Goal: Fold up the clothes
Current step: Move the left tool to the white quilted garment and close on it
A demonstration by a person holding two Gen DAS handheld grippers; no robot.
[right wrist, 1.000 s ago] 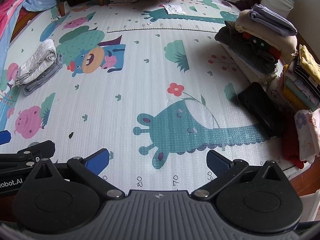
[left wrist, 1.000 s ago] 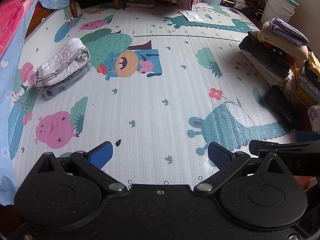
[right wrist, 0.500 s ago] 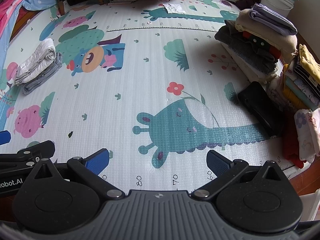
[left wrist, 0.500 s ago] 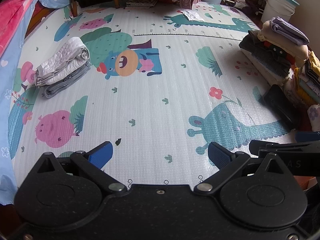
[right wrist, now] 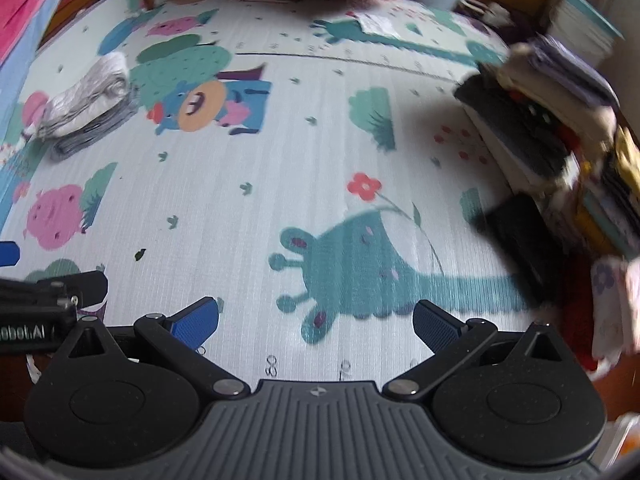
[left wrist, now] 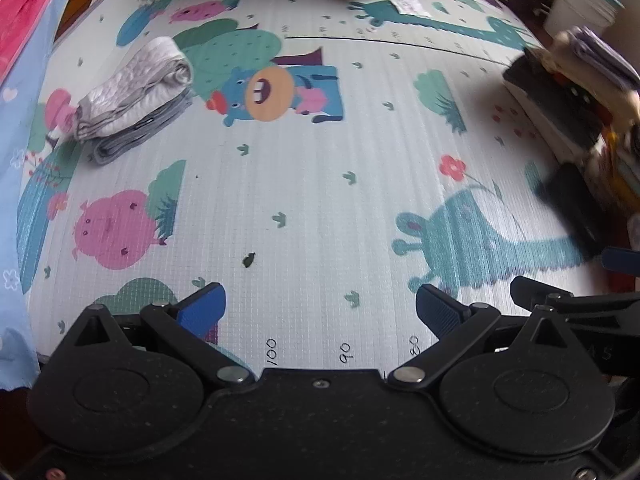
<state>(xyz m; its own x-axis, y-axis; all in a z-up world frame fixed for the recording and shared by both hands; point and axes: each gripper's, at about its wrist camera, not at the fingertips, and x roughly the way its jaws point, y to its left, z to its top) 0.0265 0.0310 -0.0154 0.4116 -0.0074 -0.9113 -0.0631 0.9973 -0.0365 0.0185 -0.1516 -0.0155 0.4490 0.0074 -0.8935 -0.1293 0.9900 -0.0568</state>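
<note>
At the far left of the play mat [left wrist: 320, 208], two folded garments [left wrist: 136, 96] — a pale quilted one on top of a grey one — lie stacked, apparently finished. Along the right edge sits a blurred heap of clothes [right wrist: 560, 120], seemingly waiting their turn; a black garment [right wrist: 520, 236] lies just beside it. Nearest the cameras, the left gripper [left wrist: 320, 312] and right gripper [right wrist: 316, 318] hover over bare mat, jaws spread wide, holding nothing — most of the folding looks left to do.
</note>
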